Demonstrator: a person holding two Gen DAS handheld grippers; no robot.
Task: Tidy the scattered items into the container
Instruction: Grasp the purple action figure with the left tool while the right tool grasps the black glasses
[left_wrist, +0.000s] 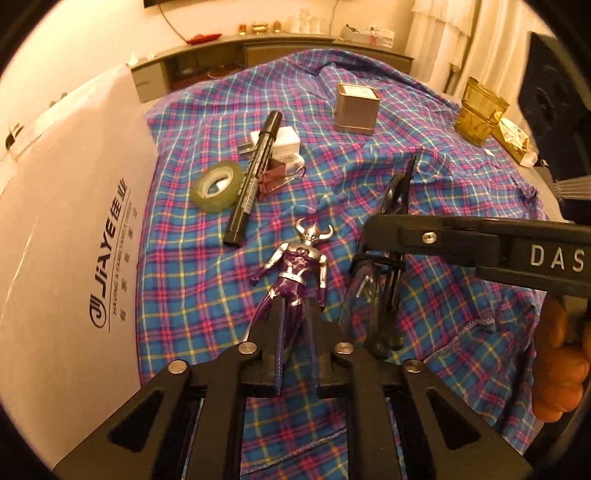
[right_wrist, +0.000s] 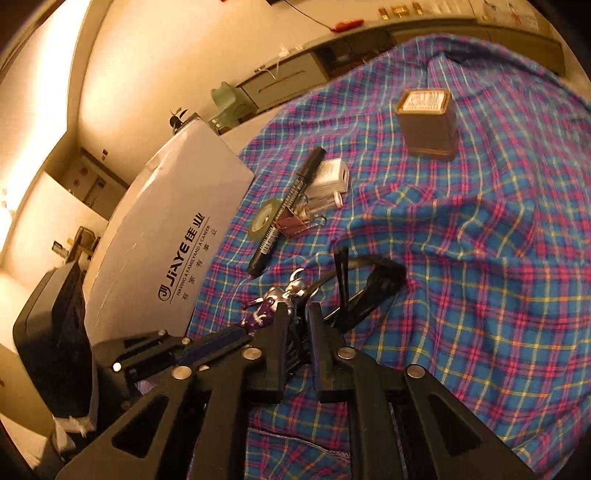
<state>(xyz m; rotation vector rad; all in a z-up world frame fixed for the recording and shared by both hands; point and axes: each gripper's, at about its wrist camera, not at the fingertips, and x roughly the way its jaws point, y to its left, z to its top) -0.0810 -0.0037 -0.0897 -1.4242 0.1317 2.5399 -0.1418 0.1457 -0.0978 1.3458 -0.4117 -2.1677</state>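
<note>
Toy figure (left_wrist: 295, 273) lies on the plaid cloth (left_wrist: 424, 192), its legs pinched by the left gripper (left_wrist: 295, 332); right gripper (right_wrist: 297, 321) pinches glasses (right_wrist: 369, 284) just beside; white box (left_wrist: 74, 229) borders left.

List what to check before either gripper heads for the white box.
1. Left gripper astride the toy figure at its legs: ok.
2. Firm hold on the figure: cannot tell.
3. Right gripper shut on the eyeglasses: ok.
4. Room between the grippers: not ok, they crowd each other.
5. White box opening in view: cannot tell.
6. Marker and tape roll tidied: not ok, both on the cloth.
</note>
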